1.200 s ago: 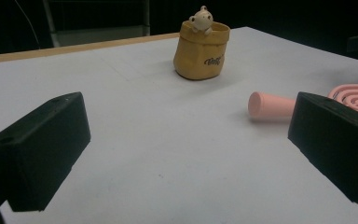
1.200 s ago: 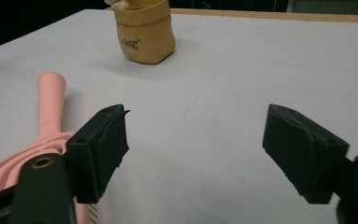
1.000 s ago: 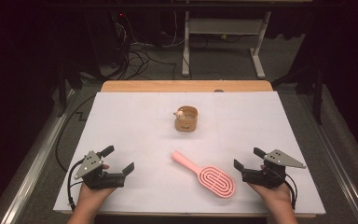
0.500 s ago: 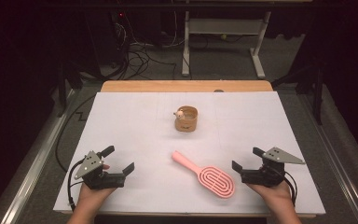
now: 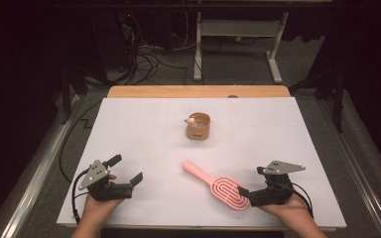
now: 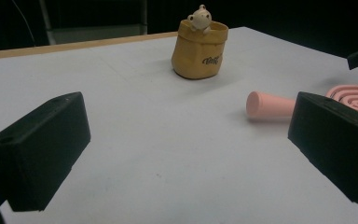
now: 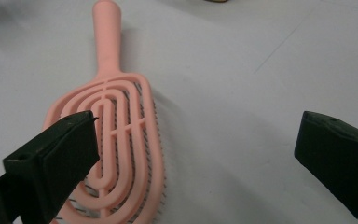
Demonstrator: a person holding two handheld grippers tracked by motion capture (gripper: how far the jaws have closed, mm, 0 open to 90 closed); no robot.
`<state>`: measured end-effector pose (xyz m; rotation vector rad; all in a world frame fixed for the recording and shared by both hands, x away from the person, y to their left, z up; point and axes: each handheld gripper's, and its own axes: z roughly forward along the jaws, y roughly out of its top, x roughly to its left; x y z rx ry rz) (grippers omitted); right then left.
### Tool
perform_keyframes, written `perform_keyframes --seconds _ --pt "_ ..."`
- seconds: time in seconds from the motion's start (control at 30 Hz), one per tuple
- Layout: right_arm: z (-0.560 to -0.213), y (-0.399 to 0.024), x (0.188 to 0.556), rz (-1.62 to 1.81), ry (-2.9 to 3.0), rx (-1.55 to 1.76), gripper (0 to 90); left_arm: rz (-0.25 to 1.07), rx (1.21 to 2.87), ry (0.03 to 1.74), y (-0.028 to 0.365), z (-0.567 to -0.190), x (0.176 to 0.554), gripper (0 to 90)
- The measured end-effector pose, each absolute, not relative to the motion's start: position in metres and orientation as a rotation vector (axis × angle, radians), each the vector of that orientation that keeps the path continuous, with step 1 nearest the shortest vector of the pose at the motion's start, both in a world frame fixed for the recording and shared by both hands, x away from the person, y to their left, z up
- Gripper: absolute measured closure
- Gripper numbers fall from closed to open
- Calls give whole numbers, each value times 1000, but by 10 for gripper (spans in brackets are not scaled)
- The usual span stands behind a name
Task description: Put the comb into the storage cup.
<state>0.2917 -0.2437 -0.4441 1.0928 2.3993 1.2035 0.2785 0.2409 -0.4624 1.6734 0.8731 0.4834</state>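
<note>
The work looks barely begun. The right claw [image 5: 254, 184] sits low over the tabletop [image 5: 144, 134] with its jaws spread wide and nothing between them. The pink hairbrush [image 5: 220, 185] lies flat just beside it: seen along the right claw's own line, the brush head sits under and beyond its left jaw, with the handle running away ahead toward the far side. No jaw touches the brush as far as the right gripper view shows, though the left jaw hangs close over the head (whether it brushes the bristles cannot be told).

The left claw [image 5: 127, 170] is also released, jaws wide apart, holding nothing and resting near the front edge, well apart from the brush. Ahead of it and off to its right lies the tip of the brush handle; farther ahead stands a small tan pot with a little bear figure peeking over its rim [image 5: 197, 125].

Judging from this, the brush has not been grasped or lifted. Closing on it, raising it, and whatever follows (perhaps something with the pot) are all left to do.
</note>
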Motion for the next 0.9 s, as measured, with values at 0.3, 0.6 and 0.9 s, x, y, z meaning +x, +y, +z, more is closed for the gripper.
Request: perform_keyframes --seconds 0.3,0.6,0.9 --pt "-437 -226 286 1127 2515 986 4 484 1672 873 241 -462 278 0" --pt "-437 -205 285 1042 2607 922 4 486 1672 873 242 -462 278 0" --pt "-438 -187 290 885 2725 863 4 485 1666 875 243 -462 278 0"
